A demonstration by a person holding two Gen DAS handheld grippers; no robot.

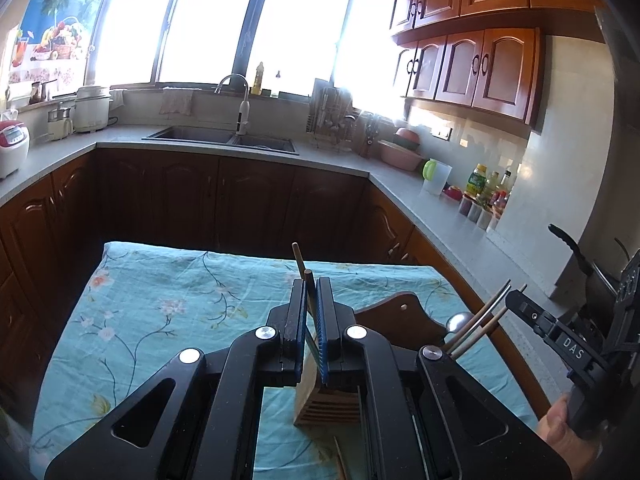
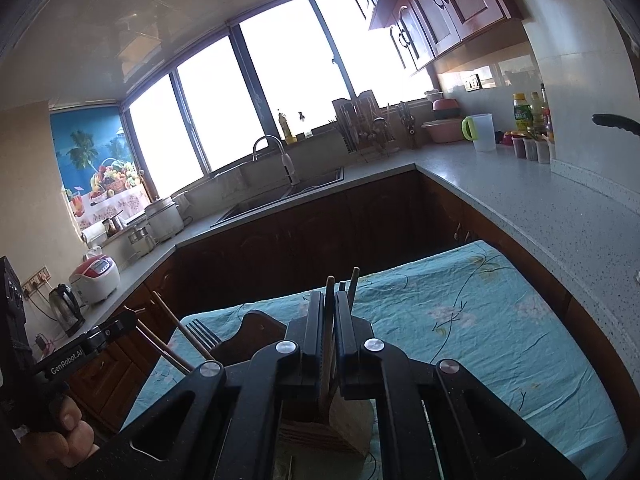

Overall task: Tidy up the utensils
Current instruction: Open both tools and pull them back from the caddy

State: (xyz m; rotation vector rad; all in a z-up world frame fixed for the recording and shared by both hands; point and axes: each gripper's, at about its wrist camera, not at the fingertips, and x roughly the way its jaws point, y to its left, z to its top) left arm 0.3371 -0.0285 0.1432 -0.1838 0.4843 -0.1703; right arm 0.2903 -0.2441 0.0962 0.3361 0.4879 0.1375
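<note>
A wooden utensil holder (image 1: 326, 402) stands on the table with the turquoise floral cloth (image 1: 160, 304); it also shows in the right wrist view (image 2: 344, 424). My left gripper (image 1: 311, 292) is shut on wooden chopsticks (image 1: 298, 258) that stick up above the holder. My right gripper (image 2: 329, 300) is shut on thin utensil handles (image 2: 329, 292), with another stick (image 2: 354, 280) just beside. In the left wrist view the right gripper (image 1: 516, 296) holds chopsticks and a metal handle (image 1: 480, 322). In the right wrist view the left gripper (image 2: 128, 316) holds chopsticks (image 2: 176, 330), next to a fork (image 2: 202, 334).
A dark wooden cutting board (image 1: 404, 316) lies on the cloth behind the holder. A spoon bowl (image 1: 460, 322) shows at its right. A loose chopstick (image 1: 342, 460) lies near the front edge. Counters, sink (image 1: 224, 138) and cabinets surround the table.
</note>
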